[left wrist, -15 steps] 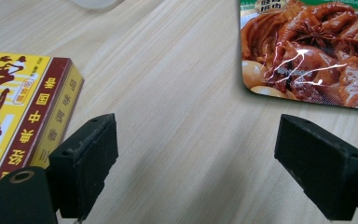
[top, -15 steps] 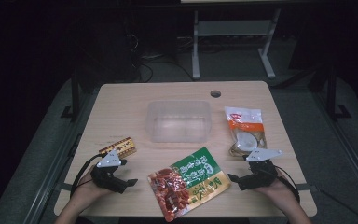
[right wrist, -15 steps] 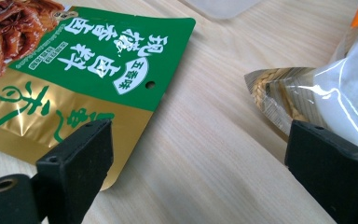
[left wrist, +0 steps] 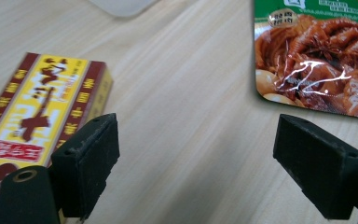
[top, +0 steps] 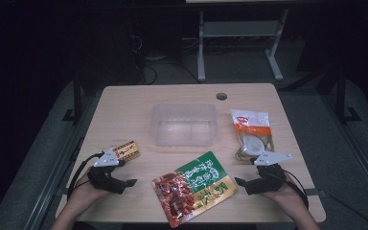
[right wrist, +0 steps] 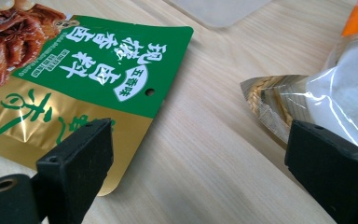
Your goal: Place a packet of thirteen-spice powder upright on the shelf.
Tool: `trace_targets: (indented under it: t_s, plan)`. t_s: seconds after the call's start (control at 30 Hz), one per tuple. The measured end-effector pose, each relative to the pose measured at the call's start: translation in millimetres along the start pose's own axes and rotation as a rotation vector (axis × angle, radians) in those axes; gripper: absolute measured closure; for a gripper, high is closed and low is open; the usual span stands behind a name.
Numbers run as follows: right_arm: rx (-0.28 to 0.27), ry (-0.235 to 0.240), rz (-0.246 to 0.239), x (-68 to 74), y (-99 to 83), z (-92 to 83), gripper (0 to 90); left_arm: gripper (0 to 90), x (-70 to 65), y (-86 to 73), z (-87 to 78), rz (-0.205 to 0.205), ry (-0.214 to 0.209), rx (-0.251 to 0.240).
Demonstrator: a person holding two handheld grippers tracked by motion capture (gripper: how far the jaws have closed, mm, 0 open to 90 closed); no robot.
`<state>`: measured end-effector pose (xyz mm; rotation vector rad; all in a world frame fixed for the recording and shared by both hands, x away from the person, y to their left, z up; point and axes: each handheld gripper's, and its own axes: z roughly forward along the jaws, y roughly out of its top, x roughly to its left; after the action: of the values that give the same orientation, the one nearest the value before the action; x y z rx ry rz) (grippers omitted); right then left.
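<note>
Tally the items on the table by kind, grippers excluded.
Flat printed food pouches: 2, the green, gold and red one and the orange, white and clear one
Small yellow and maroon cardboard box: 1
Clear rectangular plastic tub: 1
Total: 4

green snack pouch [right wrist: 91, 70]: 五香味 | yellow box [left wrist: 32, 109]: print unreadable

A pale, matt wood-grain table [top: 124, 110] is seen bearing a clear plastic tub [top: 184, 123] at 12 o'clock, a glossy foil snack pouch [top: 194, 188] at 6, a printed cardboard box [top: 127, 151] at 9, and a shiny transparent packet [top: 251, 134] at 3.
</note>
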<state>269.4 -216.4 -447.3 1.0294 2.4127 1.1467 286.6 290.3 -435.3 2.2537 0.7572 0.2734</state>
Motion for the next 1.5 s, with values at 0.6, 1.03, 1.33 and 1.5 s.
trace_targets:
  t_s: [0.6, 1.03, 1.33, 1.5]
  plan:
    - [-0.003, 0.001, 0.0, 0.0, 0.9, -1.1, 7.9, 13.7, 23.6, 15.4, -17.8, -0.038, 0.057, -0.016]
    - [-0.009, -0.012, -0.01, 1.0, 1.6, -2.0, 7.9, 14.2, 49.2, 22.4, -20.7, -0.039, 0.089, 0.013]
    - [-0.014, -0.008, -0.021, 1.7, 1.3, -2.1, 7.9, 14.1, 65.7, 22.9, -14.0, -0.023, 0.081, 0.052]
    - [-0.012, 0.001, -0.021, 1.7, 0.1, -1.0, 7.9, 13.3, 71.8, 20.0, 0.5, 0.035, 0.088, 0.101]
